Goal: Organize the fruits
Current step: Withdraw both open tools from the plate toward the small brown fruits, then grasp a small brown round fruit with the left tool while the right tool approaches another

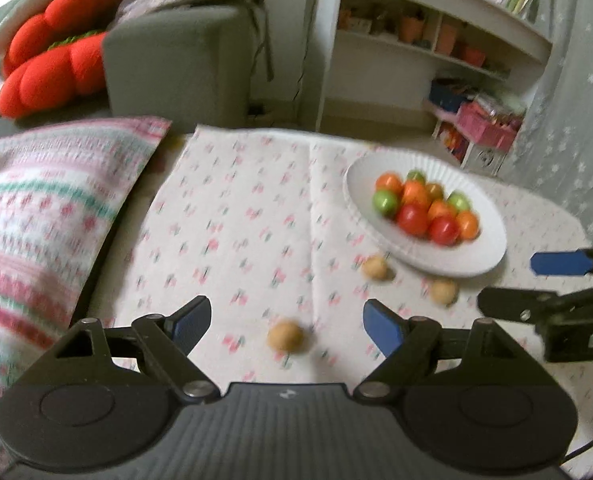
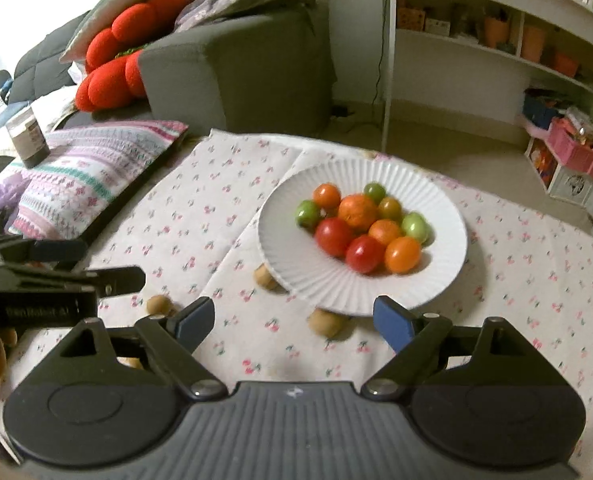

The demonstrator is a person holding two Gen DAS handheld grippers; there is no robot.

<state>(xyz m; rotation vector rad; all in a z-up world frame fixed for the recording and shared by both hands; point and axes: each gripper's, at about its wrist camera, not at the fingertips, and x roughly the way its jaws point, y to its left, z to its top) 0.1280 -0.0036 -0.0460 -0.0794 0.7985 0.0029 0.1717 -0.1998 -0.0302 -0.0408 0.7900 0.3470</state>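
1. Fruits come in two lots: small glossy red, orange and green round ones (image 2: 362, 229) heaped in the ribbed white plate (image 2: 288, 264), and small tan-brown round ones loose on the cherry-print cloth (image 1: 236, 216) covering the worktop.
2. Taking the plate as landmark, one tan fruit (image 2: 265, 276) sits tucked against its near-left rim, another (image 2: 327, 322) lies partly under its near edge, and a third (image 2: 158, 305) lies well off to its left.
3. I judge the tan ones are the stragglers, kept off the plate because they are yet to be sorted.
4. My left gripper (image 1: 286, 326) hovers with fingers spread wide and nothing between them; that third tan fruit (image 1: 285, 336) lies almost centred in the gap, so I read this as lining up for a pick.
5. My right gripper (image 2: 294, 324) is likewise wide open and empty, pointed at the plate's near edge, ready for the fruit there.
6. Both views are slightly blurred, so I cannot tell how high either gripper hangs above the cloth.
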